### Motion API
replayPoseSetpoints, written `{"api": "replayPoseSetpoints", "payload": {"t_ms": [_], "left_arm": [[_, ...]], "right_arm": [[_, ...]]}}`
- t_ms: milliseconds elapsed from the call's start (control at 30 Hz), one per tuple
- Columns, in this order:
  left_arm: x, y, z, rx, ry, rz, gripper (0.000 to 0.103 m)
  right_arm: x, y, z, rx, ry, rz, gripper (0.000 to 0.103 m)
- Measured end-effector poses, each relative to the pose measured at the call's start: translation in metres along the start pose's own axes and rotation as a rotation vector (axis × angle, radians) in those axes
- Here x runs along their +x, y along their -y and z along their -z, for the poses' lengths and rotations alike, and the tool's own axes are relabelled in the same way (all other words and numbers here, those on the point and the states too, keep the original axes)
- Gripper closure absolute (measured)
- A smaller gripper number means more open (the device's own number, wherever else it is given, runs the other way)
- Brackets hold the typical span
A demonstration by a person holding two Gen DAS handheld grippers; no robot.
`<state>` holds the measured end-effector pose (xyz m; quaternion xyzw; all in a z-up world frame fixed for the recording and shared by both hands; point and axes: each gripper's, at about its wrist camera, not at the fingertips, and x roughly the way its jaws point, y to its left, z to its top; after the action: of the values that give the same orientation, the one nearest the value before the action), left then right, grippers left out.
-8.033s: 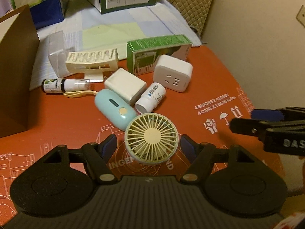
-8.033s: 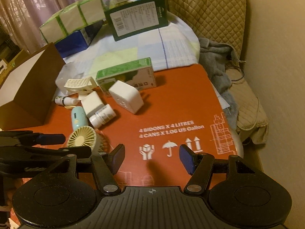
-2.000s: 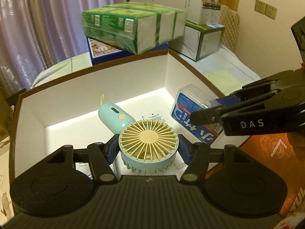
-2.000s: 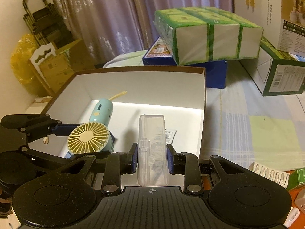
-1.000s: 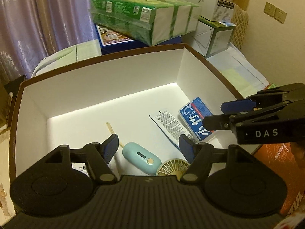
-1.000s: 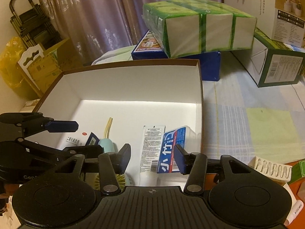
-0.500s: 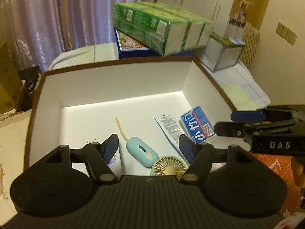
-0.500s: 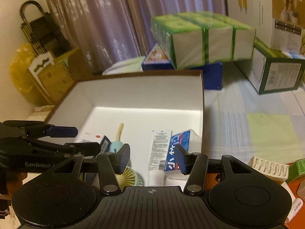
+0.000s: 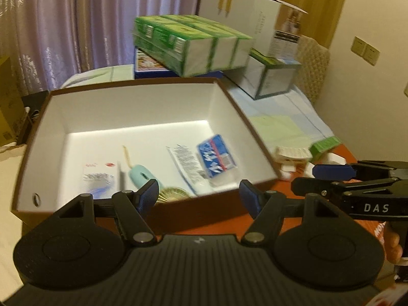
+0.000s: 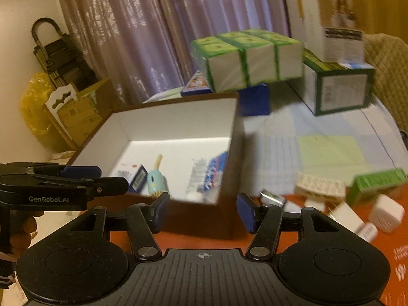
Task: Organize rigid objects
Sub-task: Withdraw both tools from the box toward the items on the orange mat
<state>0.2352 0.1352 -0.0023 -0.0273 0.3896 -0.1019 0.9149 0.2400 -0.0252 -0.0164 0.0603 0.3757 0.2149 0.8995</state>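
Hovering just outside the near wall of a brown cardboard box (image 9: 255,137), the left gripper (image 9: 199,196) and the right gripper (image 10: 202,210) both stand with jaws spread and nothing between them, a posture that suggests each is free for another pick. Inside the white-lined box lie the things already sorted: a mint handheld fan (image 9: 142,176) with its round head partly hidden behind the left gripper's finger, a blue-labelled clear case (image 9: 216,158) against the right-hand wall, a long printed sachet (image 9: 186,163) beside it, and a small white carton (image 9: 102,176) nearer the left wall. They lie flat and loosely side by side, apparently dropped where there was room, not stacked. The work that remains sits on the orange board (image 10: 397,267) to the right of the box: a cream ridged rack (image 10: 321,187), a green carton (image 10: 377,183), a white plug adapter (image 10: 387,213), a white block (image 10: 344,216) and a small white bottle (image 10: 368,232), clustered close together and blurred in the right wrist view. Judging by the right gripper's angle toward that cluster, the next reach likely goes there; the tight packing may make a clean two-finger grab awkward.
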Motion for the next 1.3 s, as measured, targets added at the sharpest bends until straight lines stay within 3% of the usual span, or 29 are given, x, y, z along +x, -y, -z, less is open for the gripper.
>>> {"api": "replayPoseSetpoints", "payload": {"t_ms": [667, 1300], "left_arm": [[0.021, 0.121, 0.036, 0.099, -0.074, 0.107, 0.037], [0.071, 0.202, 0.045, 0.129, -0.112, 0.087, 0.037]], "right_arm": [[-0.075, 0.091, 0.048, 0.098, -0.03, 0.114, 0.048], [-0.101, 0.184, 0.062, 0.138, -0.072, 0.154, 0.048]]}}
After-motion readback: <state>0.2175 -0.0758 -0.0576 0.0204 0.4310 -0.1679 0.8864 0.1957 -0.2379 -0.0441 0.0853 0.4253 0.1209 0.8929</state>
